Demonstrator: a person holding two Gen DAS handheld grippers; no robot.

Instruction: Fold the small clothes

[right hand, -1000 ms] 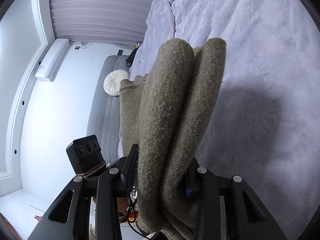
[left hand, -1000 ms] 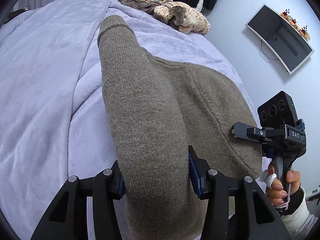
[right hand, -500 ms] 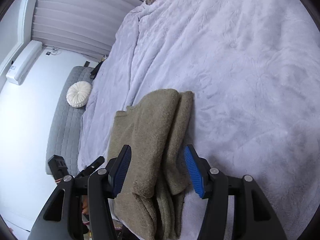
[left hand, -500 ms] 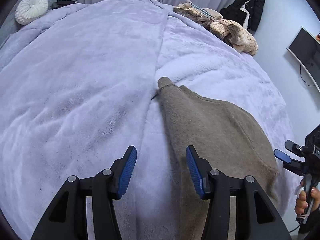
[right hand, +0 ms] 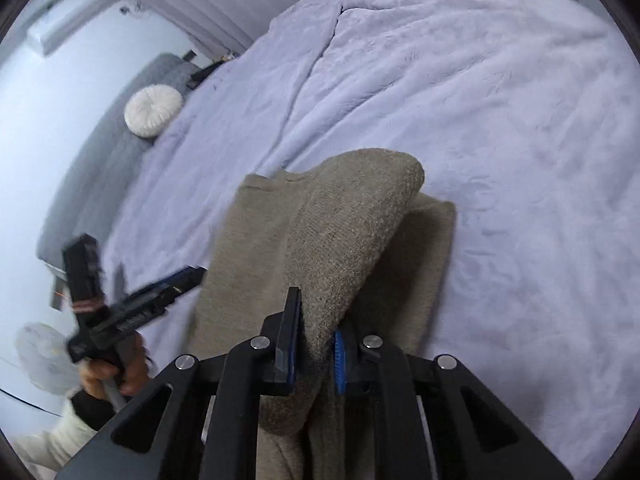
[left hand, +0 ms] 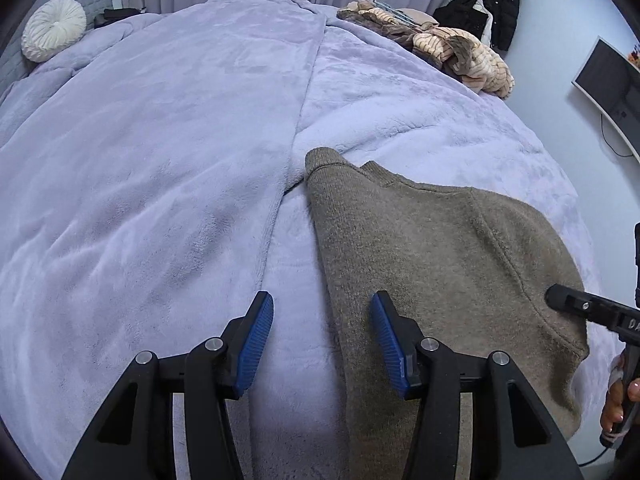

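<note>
Left wrist view: left gripper (left hand: 322, 344) hangs with jaws apart and nothing between the pads, over the blanket (left hand: 160, 168) just beside the sweater's left edge. The sweater (left hand: 440, 264) lies flat on the blanket, its sleeve end pointing up toward the blanket's centre seam; the clothes pile (left hand: 448, 48) sits well apart at the far edge. The right gripper's tip (left hand: 576, 306) shows at the sweater's right shoulder. Right wrist view: right gripper (right hand: 316, 344) has just been closing, and its jaws are now clamped on a raised fold of the sweater (right hand: 340, 232), a rounded flap lifted above the layer beneath. The left gripper (right hand: 172, 284) is blurred just beside the sweater's left side, so its jaws cannot be read here. Judgement: the step in hand is carrying this side flap across the body. To do it well, keep the pinch firm, lift only enough to clear the lower layer, and lay the flap parallel to the sweater's long edge. The free left gripper would best pin or catch the sweater's near left edge, so the knit does not drag across the plush blanket.
</note>
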